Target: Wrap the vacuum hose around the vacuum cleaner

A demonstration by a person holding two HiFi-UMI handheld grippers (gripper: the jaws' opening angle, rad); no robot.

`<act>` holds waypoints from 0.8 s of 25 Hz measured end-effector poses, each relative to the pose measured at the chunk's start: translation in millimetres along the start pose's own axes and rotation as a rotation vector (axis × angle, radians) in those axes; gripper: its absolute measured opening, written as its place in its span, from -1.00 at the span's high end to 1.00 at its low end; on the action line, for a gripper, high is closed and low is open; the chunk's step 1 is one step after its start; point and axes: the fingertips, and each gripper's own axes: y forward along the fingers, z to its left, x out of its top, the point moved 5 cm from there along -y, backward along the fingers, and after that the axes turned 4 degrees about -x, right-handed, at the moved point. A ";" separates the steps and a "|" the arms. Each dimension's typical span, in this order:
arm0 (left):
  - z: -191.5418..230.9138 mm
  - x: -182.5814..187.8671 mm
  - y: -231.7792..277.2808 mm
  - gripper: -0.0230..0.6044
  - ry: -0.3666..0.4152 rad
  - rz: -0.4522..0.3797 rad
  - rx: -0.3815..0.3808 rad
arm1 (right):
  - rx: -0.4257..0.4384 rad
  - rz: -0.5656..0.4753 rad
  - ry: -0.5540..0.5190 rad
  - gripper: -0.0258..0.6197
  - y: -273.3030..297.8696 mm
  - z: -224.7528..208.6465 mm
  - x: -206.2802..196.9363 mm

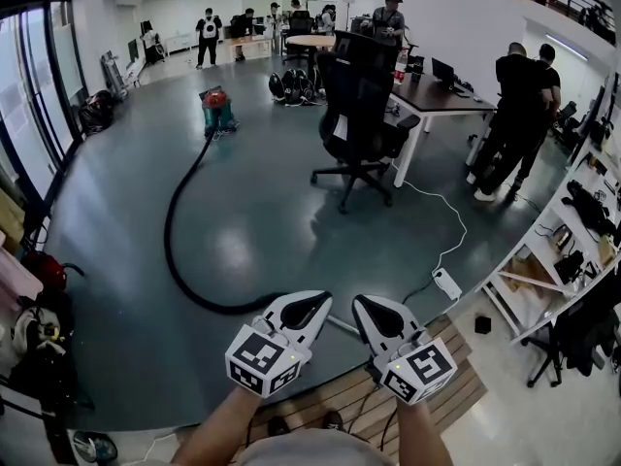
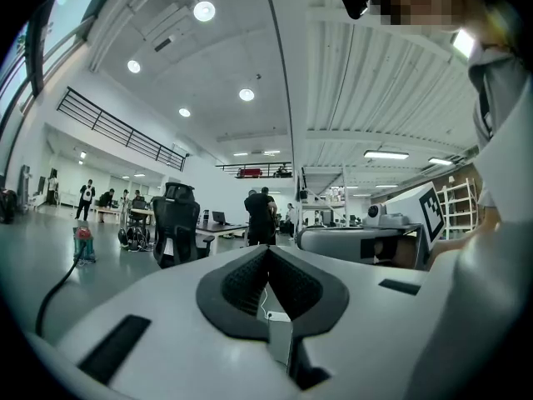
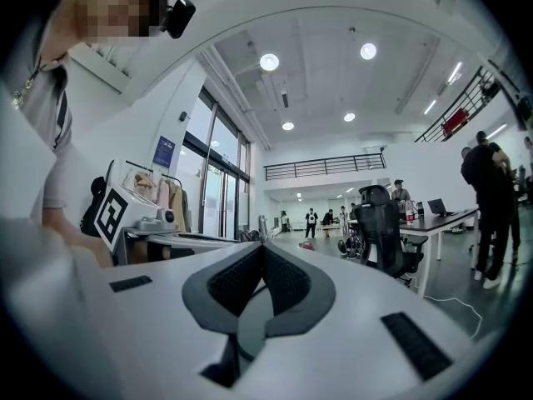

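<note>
Nearest, low in the head view: left gripper [image 1: 309,309] and right gripper [image 1: 374,311], side by side and pointing level, one in each hand, forearms below. Jaws of each pressed together, nothing between the pads, as seen in the left gripper view [image 2: 268,255] and the right gripper view [image 3: 262,255].

Underfoot, a wooden platform [image 1: 456,382] at the edge of the grey floor [image 1: 272,212]. Just past the right gripper, a white power strip [image 1: 447,282] with its thin white cable snaking off toward the table.

On the floor ahead, the black hose [image 1: 167,231]: lying loose in one wide bend to the left, the near end passing out of sight behind the left gripper, the far end joined to the vacuum cleaner [image 1: 216,108]. Not wrapped around it at any point. Vacuum cleaner upright, red on top, well apart from both grippers, small at the left of the left gripper view [image 2: 82,244].

Farther right, a black office chair [image 1: 357,105] beside a dark-topped table [image 1: 437,95]; two people in black standing at its far right end. Shelves [image 1: 572,241] along the right wall. At the back of the room, more people around another table.
</note>
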 end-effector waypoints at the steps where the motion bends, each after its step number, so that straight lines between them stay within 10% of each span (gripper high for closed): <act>1: -0.3 -0.1 1.1 0.91 0.000 0.002 -0.001 | 0.000 0.001 -0.002 0.91 -0.5 -0.5 -0.2; 20: -16.7 -46.0 77.6 0.91 0.005 0.140 0.042 | 0.027 0.070 0.008 0.91 -38.4 -88.6 -36.0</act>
